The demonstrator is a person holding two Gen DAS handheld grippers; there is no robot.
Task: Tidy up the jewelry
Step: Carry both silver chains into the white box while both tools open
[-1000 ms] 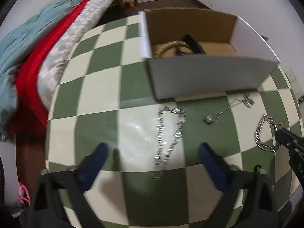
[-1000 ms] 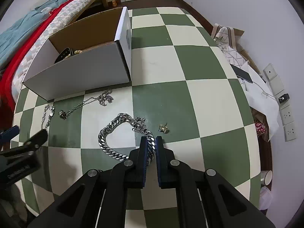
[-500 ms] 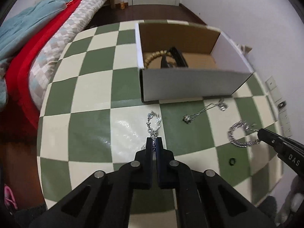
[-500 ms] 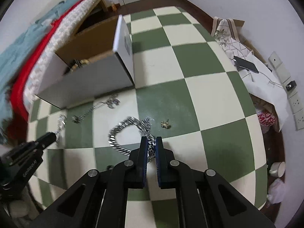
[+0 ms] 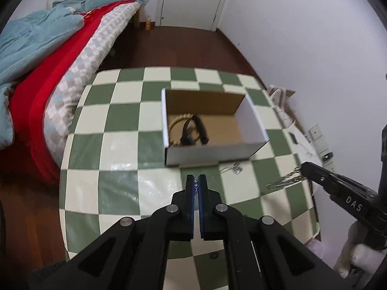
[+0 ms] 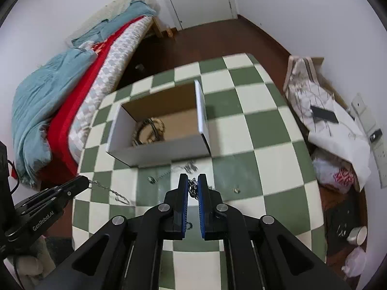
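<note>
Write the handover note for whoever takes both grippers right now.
Left gripper: jaws shut on the thin silver chain, which hangs from it above the table.
Right gripper: jaws shut on the chunky silver bracelet, also lifted off the table.
Cardboard box: open on the checkered table; a gold piece and a black piece already lie inside.
Still on the table: the pendant necklace in front of the box and a small earring.
Left to do: drop both held pieces into the box, then fetch those two.
</note>
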